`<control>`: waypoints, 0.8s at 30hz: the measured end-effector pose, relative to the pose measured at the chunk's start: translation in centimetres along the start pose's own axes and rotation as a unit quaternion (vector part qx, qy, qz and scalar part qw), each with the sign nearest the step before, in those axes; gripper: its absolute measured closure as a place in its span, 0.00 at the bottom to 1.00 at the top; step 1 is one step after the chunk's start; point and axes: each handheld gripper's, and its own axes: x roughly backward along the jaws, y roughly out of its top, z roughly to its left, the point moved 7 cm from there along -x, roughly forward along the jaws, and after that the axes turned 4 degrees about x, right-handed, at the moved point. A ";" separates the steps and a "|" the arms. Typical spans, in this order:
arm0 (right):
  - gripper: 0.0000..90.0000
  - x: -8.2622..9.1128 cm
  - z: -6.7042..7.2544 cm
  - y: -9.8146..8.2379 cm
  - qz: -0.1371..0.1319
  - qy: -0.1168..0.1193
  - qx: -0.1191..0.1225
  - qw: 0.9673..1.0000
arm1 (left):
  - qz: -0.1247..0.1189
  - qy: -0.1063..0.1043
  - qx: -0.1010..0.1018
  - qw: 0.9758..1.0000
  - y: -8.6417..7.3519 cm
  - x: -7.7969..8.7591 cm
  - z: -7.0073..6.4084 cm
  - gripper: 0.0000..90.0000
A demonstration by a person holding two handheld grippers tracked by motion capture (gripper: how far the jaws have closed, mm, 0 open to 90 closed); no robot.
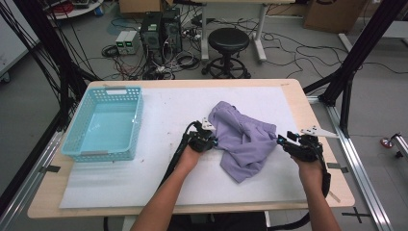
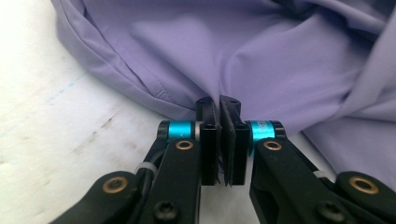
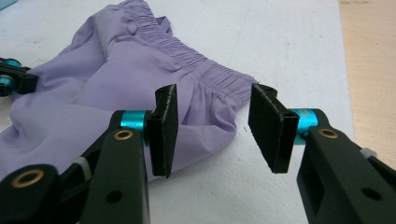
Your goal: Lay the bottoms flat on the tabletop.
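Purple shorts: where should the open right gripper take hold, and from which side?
On the gathered waistband at the shorts' right edge, coming in low from the right. The band is a thick ridge lying before the right gripper, opposite the left gripper's pinch.

a wooden table (image 1: pixel 315 144) is carrying a white mat (image 1: pixel 159 144). lying on the mat are a light blue basket (image 1: pixel 107 122) at its left and a crumpled purple garment (image 1: pixel 243 139) right of the middle.

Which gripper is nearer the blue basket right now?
Left. The left gripper is shut on the near-left edge of the purple garment, mid-table, with bare mat between it and the blue basket. The right gripper is open at the garment's far side.
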 end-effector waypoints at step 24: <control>0.52 -3.7 10.4 -0.3 0.056 0.137 0.070 0.986 | -0.055 -0.003 0.052 0.997 -9.9 13.4 2.0 0.96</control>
